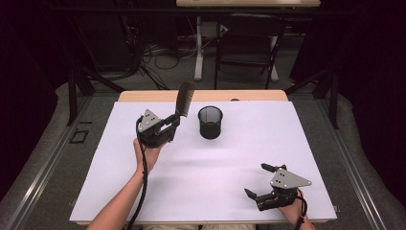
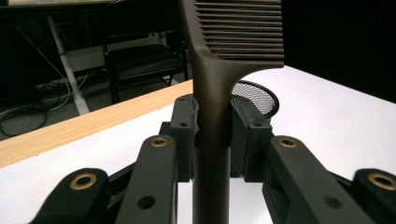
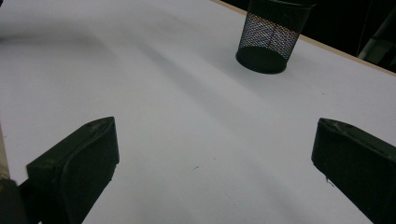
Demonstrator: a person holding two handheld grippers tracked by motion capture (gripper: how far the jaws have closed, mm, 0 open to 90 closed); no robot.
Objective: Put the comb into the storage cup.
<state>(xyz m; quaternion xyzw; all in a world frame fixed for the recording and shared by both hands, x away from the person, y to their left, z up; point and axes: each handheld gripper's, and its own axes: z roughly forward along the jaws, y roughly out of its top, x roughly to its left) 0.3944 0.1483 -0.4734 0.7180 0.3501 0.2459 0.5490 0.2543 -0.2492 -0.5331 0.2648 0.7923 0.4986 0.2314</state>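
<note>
A dark brown comb (image 1: 184, 99) stands up out of my left gripper (image 1: 172, 123), which is shut on the comb's handle (image 2: 212, 140); the toothed end (image 2: 243, 28) points up and away. The comb is held above the white table, just left of a black mesh cup (image 1: 210, 122). In the left gripper view the cup's rim (image 2: 261, 93) peeks out behind the right jaw. My right gripper (image 1: 261, 181) rests at the front right of the table, open with nothing between its jaws. Its own view has the mesh cup (image 3: 271, 39) far ahead.
A white sheet (image 1: 206, 163) covers the table, with a wooden edge (image 1: 143, 96) along the far side. Beyond the table stand a black chair (image 1: 249, 48), a white desk leg (image 1: 198, 52) and loose cables (image 1: 158, 55) on the floor.
</note>
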